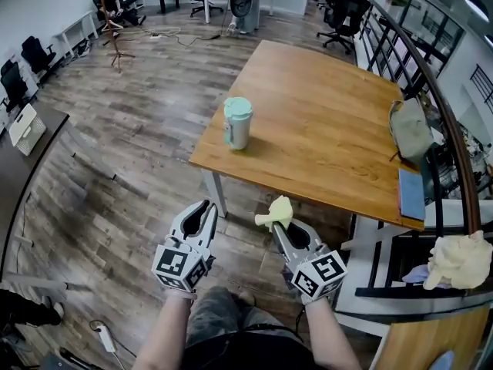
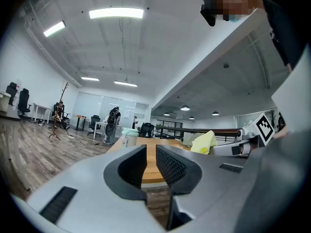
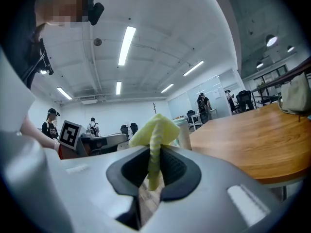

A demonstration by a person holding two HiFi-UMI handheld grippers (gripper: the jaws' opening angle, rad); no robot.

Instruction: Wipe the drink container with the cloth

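Note:
A pale green drink container [image 1: 237, 123] with a lid stands upright near the front left corner of the wooden table [image 1: 331, 122]. Both grippers hover over the floor in front of the table, well short of it. My right gripper [image 1: 276, 223] is shut on a folded yellow cloth [image 1: 277, 212], which sticks up between the pads [image 3: 154, 130]. My left gripper [image 1: 206, 205] holds nothing; a narrow gap shows between its jaws [image 2: 151, 152]. The container [image 2: 130, 139] appears far off in the left gripper view, and in the right gripper view it [image 3: 183, 132] stands behind the cloth.
A grey-green bag [image 1: 410, 128] and a blue folder [image 1: 411, 193] lie at the table's right edge. A dark railing [image 1: 454, 145] runs along the right, with a cream cloth [image 1: 460, 260] below it. Office chairs and people are far back.

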